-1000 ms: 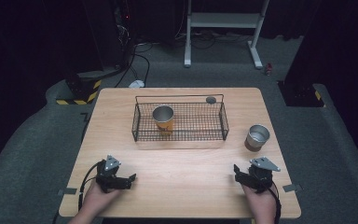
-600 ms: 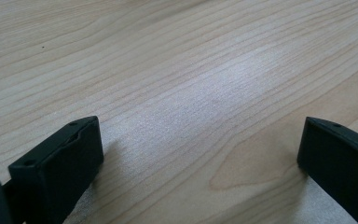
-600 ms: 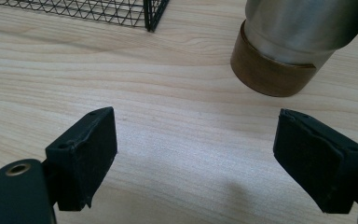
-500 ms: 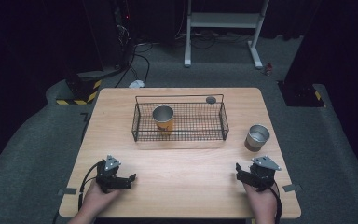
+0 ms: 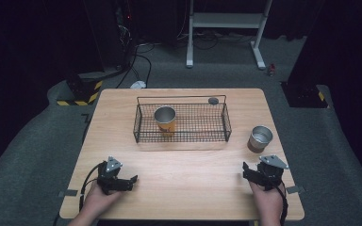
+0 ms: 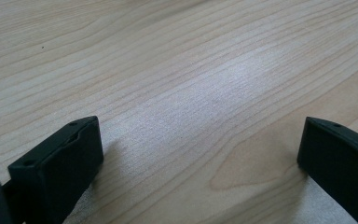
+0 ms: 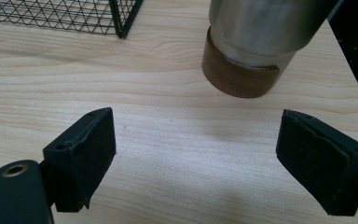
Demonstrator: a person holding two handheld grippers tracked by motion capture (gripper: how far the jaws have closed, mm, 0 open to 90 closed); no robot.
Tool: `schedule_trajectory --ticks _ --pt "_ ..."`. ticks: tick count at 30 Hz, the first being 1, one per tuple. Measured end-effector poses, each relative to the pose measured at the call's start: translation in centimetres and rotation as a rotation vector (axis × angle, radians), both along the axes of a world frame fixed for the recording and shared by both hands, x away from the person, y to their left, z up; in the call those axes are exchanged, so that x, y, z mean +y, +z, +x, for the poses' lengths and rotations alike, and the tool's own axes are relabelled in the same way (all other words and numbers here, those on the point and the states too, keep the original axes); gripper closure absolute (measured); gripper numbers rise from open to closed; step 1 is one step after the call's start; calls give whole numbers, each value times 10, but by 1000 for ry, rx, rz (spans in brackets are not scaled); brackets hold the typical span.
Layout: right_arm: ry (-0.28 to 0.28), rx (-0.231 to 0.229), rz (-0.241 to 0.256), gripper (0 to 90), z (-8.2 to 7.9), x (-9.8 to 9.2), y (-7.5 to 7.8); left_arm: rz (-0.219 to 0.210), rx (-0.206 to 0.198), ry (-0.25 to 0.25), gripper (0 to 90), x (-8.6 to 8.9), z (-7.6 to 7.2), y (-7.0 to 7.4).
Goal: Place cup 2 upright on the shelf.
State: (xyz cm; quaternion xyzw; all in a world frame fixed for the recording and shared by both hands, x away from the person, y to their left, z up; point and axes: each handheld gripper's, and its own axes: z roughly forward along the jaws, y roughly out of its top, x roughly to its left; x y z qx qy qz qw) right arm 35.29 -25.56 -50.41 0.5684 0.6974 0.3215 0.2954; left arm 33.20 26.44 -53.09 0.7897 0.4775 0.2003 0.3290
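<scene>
Resting low by the near edge of the table (image 5: 188, 188), the right tool (image 5: 254, 173) has its jaws wide apart and holds nothing. Just past it, at the right, stands a steel cup (image 5: 260, 138) with a brown base, upright and not yet touched. The left tool (image 5: 122, 181) is wide apart too, with bare wood in front. Farther off, a wire basket (image 5: 226, 123) already holds one orange cup (image 5: 165, 119). Most likely the steel cup goes in next, so about half is left.

You see the tabletop (image 5: 188, 188) brightly lit from above, surroundings dark; soft glare on its wood, and near jaws slightly blurred.
</scene>
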Motion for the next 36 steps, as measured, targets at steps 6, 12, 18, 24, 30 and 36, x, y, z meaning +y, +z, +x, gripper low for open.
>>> schedule_trajectory --ticks 6,12,18,24,30,36 --pt "-11 7 5 119 4 -7 -3 0 -1 -2 4 0 0 0" --pt "1 3 -1 109 9 -10 1 0 0 -2 4 0 0 0" --pt "-14 0 -11 104 16 -13 3 4 0 -4 4 0 1 0" --pt "-36 -1 -22 92 26 -18 7 4 0 -4 4 0 1 0" --pt "-61 -16 7 91 38 -23 14 4 0 -3 4 0 1 0" --pt "-66 -25 25 90 51 -27 18 3 0 -2 5 0 1 0"
